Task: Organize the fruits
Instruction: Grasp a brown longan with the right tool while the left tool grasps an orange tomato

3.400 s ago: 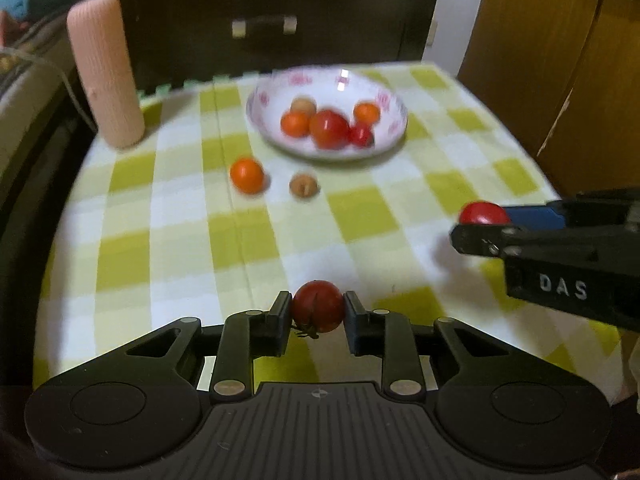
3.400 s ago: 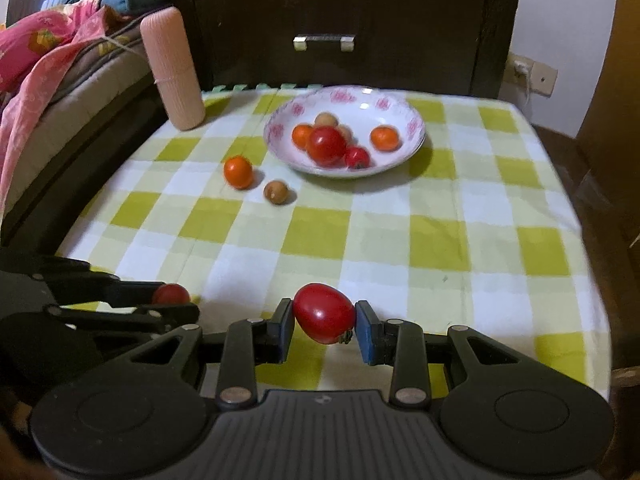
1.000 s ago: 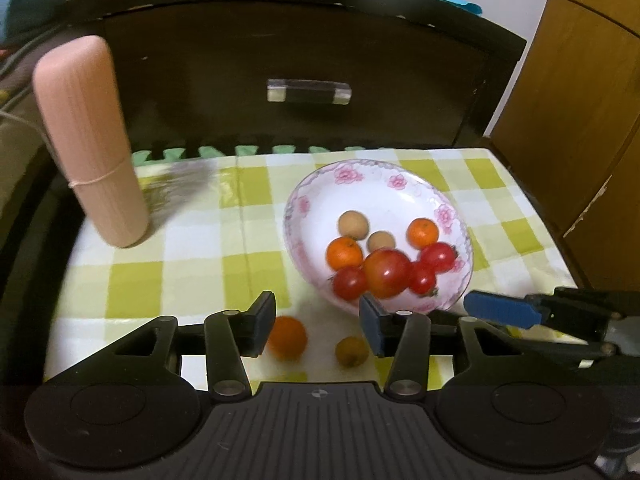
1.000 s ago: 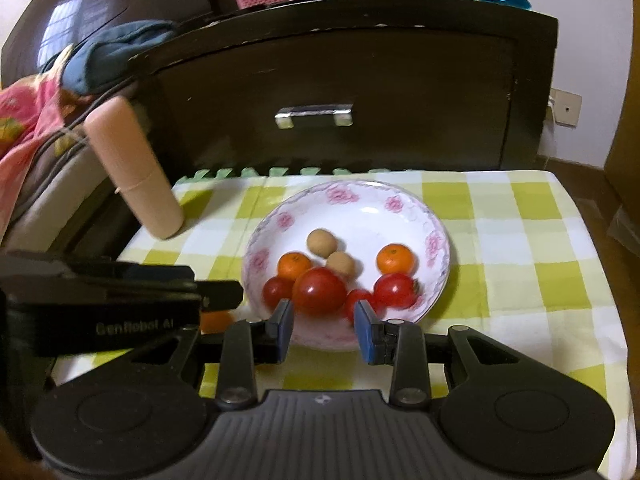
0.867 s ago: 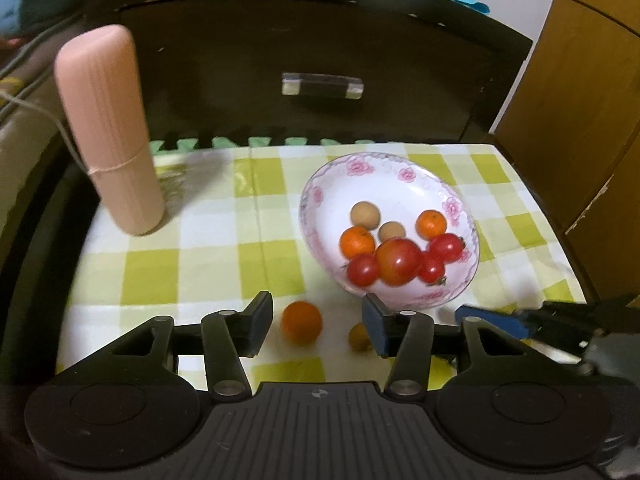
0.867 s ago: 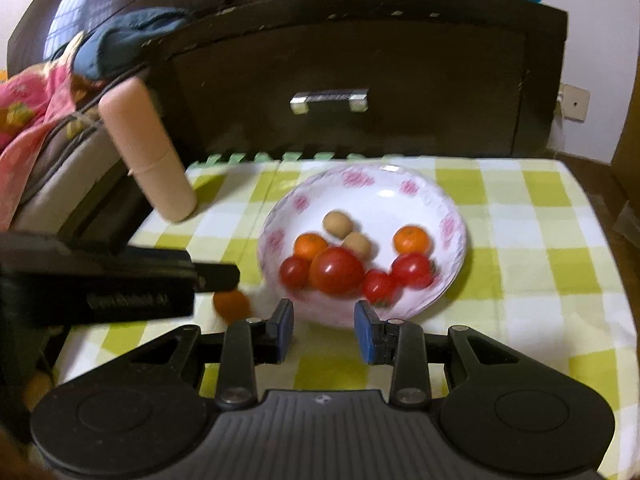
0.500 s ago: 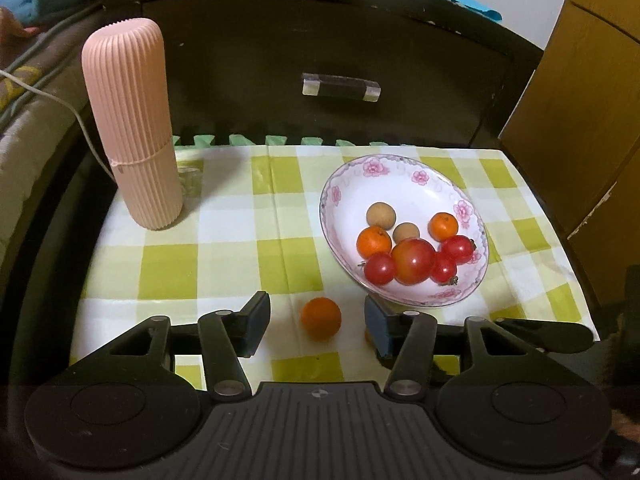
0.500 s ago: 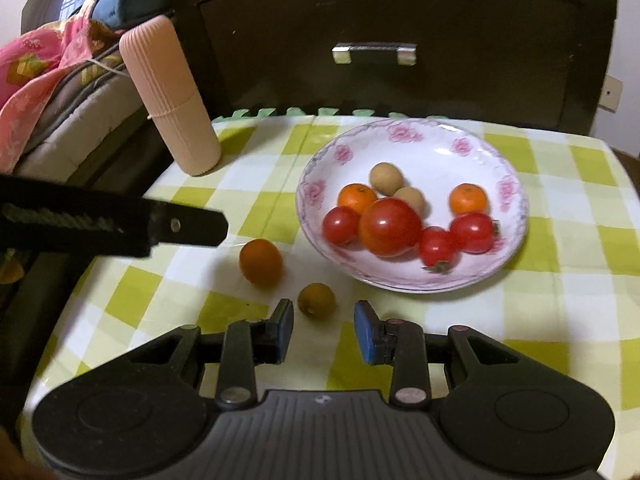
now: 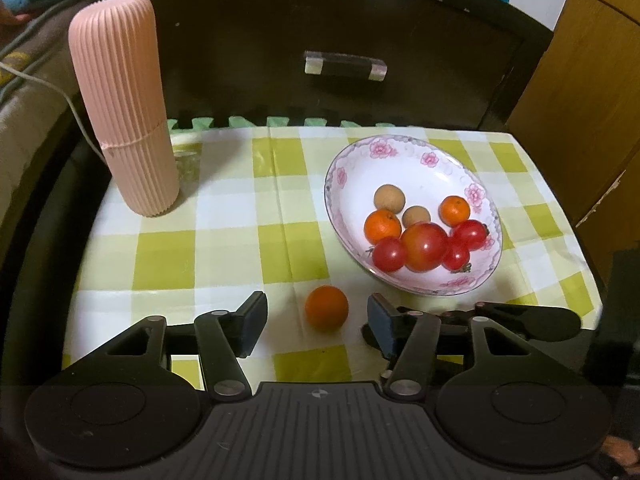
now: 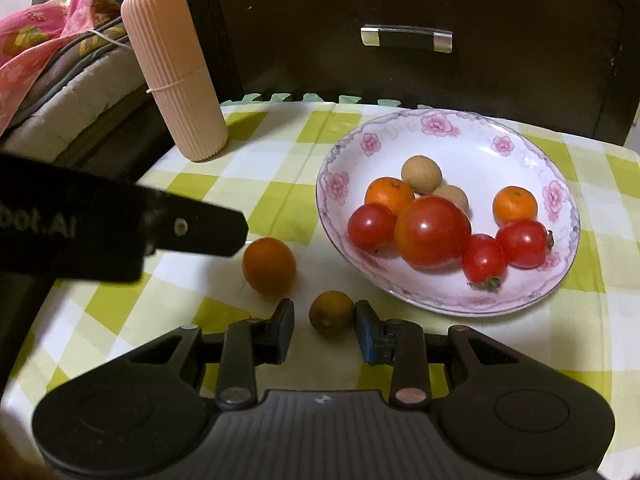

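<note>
A loose tangerine (image 9: 326, 307) lies on the checked cloth between the fingers of my left gripper (image 9: 316, 318). Its jaws are opening and touch nothing. A small brown longan (image 10: 332, 312) sits between the fingers of my right gripper (image 10: 324, 330). Those jaws are closing: the right pad is at the fruit and a small gap remains on the left. The tangerine (image 10: 269, 266) lies just left of the longan. The flowered bowl (image 10: 440, 120) holds several tomatoes, two tangerines and two longans. In the left wrist view the right gripper's fingers (image 9: 520, 314) hide the longan.
A tall pink ribbed cylinder (image 9: 120, 112) stands at the table's back left corner. A dark cabinet with a drawer handle (image 9: 344, 66) rises behind the table. Bedding (image 10: 48, 52) lies to the left and a wooden door (image 9: 592, 100) is on the right.
The tomatoes each gripper held earlier are gone from the jaws. Both grippers drew back from the bowl and sank toward the loose fruits. The left jaws widened and the right jaws narrowed.
</note>
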`<state>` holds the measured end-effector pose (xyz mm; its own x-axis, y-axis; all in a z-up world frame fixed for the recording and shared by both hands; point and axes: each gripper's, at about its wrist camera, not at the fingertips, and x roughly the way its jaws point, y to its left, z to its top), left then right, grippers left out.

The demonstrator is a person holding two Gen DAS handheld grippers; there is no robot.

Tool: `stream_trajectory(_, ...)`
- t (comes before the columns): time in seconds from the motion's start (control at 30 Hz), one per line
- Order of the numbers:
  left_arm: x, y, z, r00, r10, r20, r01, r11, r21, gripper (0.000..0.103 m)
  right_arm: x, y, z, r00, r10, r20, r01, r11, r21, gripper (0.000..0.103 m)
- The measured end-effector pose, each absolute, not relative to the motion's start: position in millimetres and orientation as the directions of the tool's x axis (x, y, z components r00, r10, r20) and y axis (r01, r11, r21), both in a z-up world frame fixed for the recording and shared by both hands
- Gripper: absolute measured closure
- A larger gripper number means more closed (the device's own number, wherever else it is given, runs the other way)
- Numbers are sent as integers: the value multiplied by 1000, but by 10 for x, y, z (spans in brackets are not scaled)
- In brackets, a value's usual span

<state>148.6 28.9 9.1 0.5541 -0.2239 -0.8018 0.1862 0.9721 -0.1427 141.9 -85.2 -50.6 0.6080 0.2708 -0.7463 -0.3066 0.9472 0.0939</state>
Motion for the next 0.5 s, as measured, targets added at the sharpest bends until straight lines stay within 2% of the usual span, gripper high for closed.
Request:
stream_trajectory(0.03,1494,284,79,551,-224,-804,186,972,-144,40,1419,-852,-505,611,262,-747,-303,949,85,80)
stream_trajectory(0.4,1668,102,-266,508,-220,-833,192,971,-140,42,1097,-1136,-351,580,208,-788,-309,951,24,80)
stream_trajectory(0.5,1673,38,-315,522,-204,-828,211,972,-106,42,974,-1263,-282,572,206,-794,-292,956,38,80)
